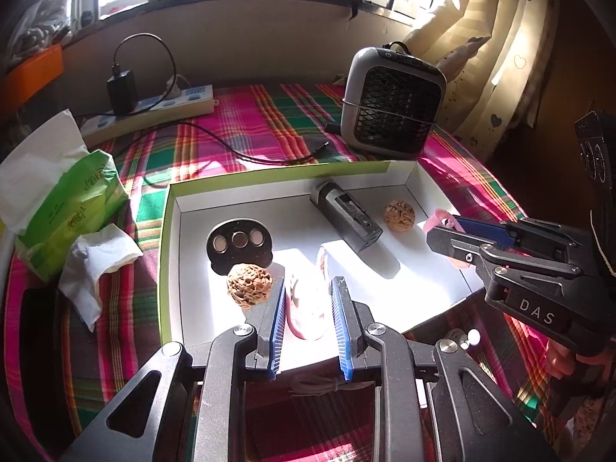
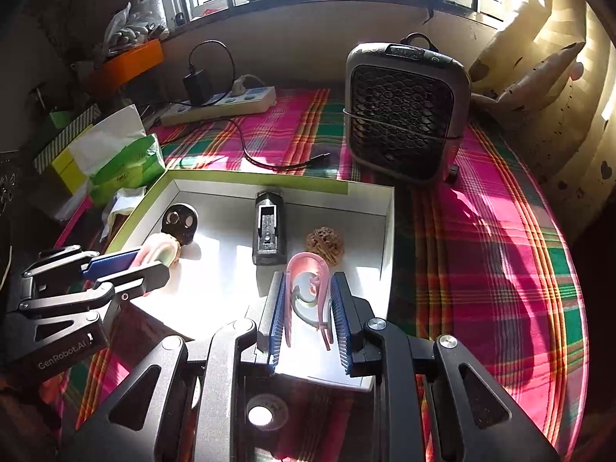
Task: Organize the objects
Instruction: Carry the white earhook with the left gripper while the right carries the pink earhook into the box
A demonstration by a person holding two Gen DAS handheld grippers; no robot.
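A shallow white box with a green rim (image 1: 165,250) (image 2: 389,231) lies on the plaid cloth. It holds a black skull-shaped piece (image 1: 238,246) (image 2: 179,221), a black oblong device (image 1: 346,215) (image 2: 268,231) and two walnuts (image 1: 249,286) (image 1: 399,213) (image 2: 324,243). Over the box's near edge, my left gripper (image 1: 308,281) (image 2: 154,260) is shut on a pink and white clip (image 1: 304,308) (image 2: 158,248). At the box's right side, my right gripper (image 2: 309,277) (image 1: 442,229) is shut on a pink hair clip with a green inner part (image 2: 308,269) (image 1: 437,217).
A small grey fan (image 1: 392,104) (image 2: 404,111) stands behind the box at the right. A power strip (image 1: 165,104) with a black charger and a trailing cable lies at the back left. A green tissue pack (image 1: 73,208) and a crumpled tissue (image 1: 96,265) sit left of the box. Curtains hang at the right.
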